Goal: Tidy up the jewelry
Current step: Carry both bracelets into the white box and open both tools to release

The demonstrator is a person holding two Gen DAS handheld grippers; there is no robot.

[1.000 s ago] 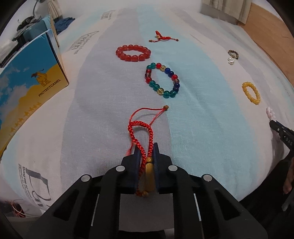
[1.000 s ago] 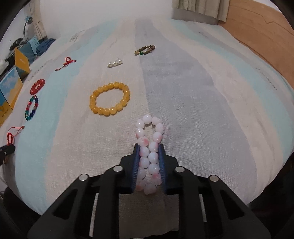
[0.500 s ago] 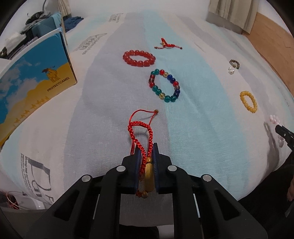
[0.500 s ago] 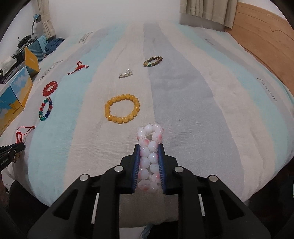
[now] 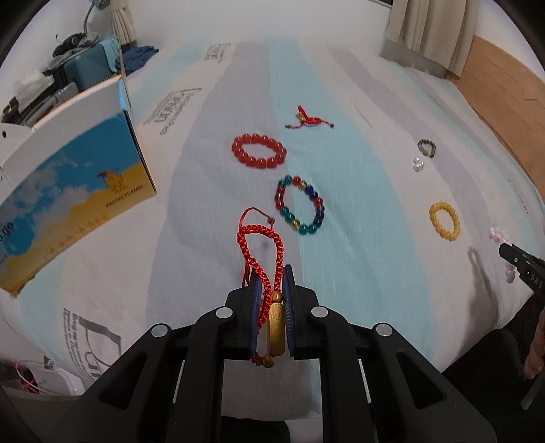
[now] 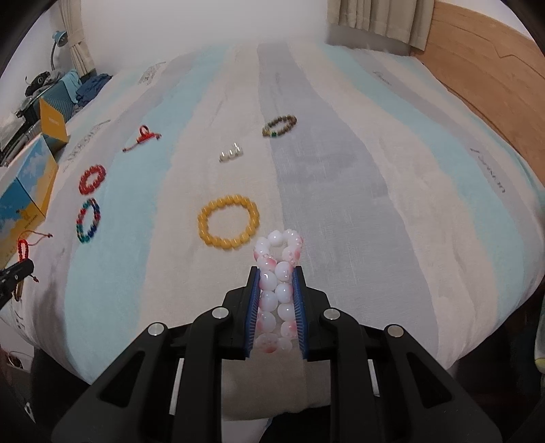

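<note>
My left gripper is shut on a red braided cord bracelet with a gold bar, lifted above the striped bedspread. My right gripper is shut on a pink-and-white bead bracelet, also held off the cloth. On the bed lie a red bead bracelet, a multicoloured bead bracelet, a yellow bead bracelet, a small red cord piece, white pearls and a brown bead bracelet. The right gripper tip shows at the left view's right edge.
A blue-and-yellow cardboard box stands on the bed's left side, with clutter and a lamp behind it. A wooden headboard runs along the right. Curtains hang at the back. The bed's front edge drops off just below both grippers.
Both grippers have risen off the bedspread with their bracelets, so the bed and the jewelry on it look smaller and farther away. Neither grip has changed.
</note>
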